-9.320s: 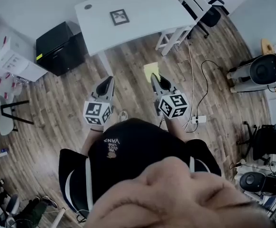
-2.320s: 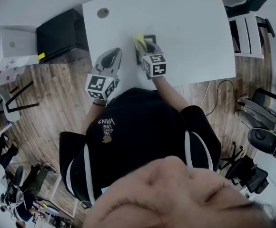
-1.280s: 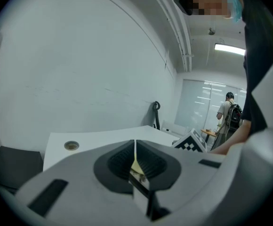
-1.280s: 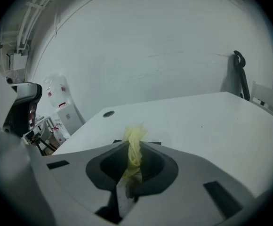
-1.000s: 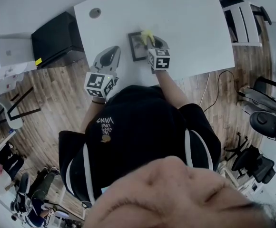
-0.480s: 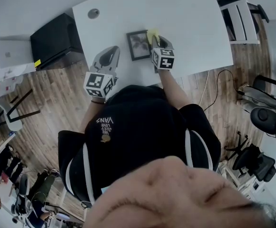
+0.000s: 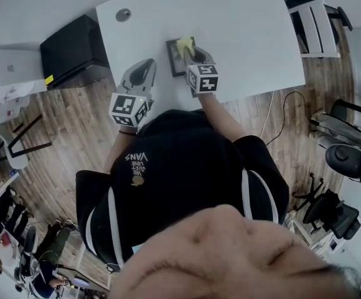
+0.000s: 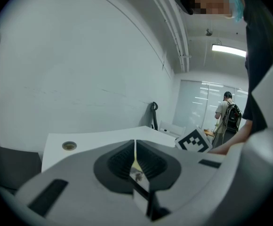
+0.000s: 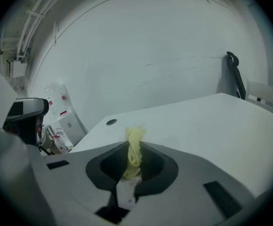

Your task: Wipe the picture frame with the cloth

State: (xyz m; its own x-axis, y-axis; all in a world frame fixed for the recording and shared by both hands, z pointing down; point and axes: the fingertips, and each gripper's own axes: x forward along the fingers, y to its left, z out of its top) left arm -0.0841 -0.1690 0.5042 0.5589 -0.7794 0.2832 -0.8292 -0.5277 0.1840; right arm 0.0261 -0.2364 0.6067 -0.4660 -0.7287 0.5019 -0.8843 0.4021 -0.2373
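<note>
Yellow cloth (image 7: pixel 184 43) clamped in right gripper (image 7: pixel 189 53) — on picture frame (image 7: pixel 173 58) | left gripper (image 7: pixel 144 72) closed, at table (image 7: pixel 243 30) edge

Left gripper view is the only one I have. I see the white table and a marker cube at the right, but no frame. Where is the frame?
Observer: In the head view the frame lies flat on the table, a little to the right of the left gripper.
Operator: And where is the cloth?
Observer: The yellow cloth is over the frame's far end, at the tip of the right gripper.
Operator: Does the right gripper really hold it?
Observer: Yes. The right gripper view shows its jaws shut on the cloth, which sticks up between them.
</note>
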